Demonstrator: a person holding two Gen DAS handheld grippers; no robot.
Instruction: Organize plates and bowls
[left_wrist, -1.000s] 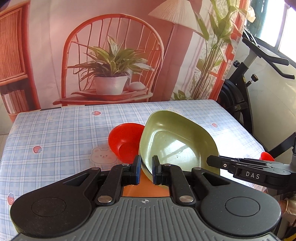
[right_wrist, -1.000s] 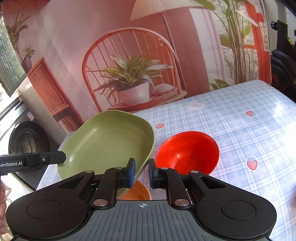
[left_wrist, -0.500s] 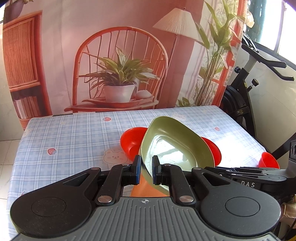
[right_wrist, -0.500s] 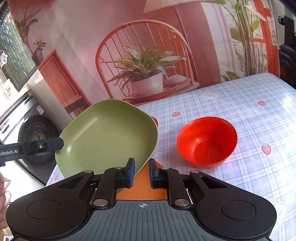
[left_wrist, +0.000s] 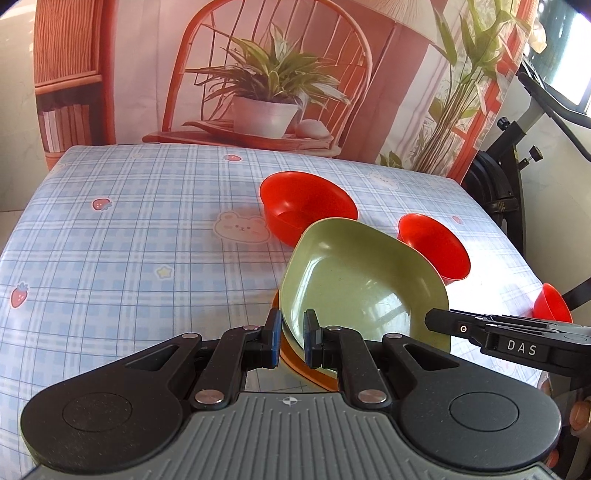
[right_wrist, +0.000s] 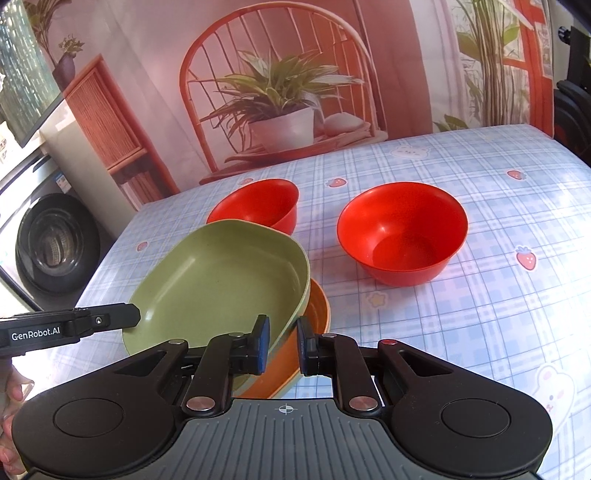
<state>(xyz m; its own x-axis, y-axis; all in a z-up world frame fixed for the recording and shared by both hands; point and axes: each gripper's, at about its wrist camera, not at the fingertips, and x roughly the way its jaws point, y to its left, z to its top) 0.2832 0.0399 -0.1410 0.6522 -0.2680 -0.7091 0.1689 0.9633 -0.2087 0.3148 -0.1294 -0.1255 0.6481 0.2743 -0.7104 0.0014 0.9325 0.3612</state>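
The green rounded-square plastic plate (right_wrist: 221, 280) is held tilted, its hollow facing up, directly over an orange plate (right_wrist: 314, 325) lying on the blue checked surface (left_wrist: 129, 240). The left hand-held gripper (left_wrist: 290, 338) is clamped on the rim at one side, and the right hand-held gripper (right_wrist: 280, 345) is clamped on the opposite rim. The plate's longer axis runs between the two grips. Two red round bowls (right_wrist: 402, 232) (right_wrist: 258, 203) stand upright beyond the green plate, apart from it; a third red bowl (left_wrist: 552, 304) sits at the surface's edge.
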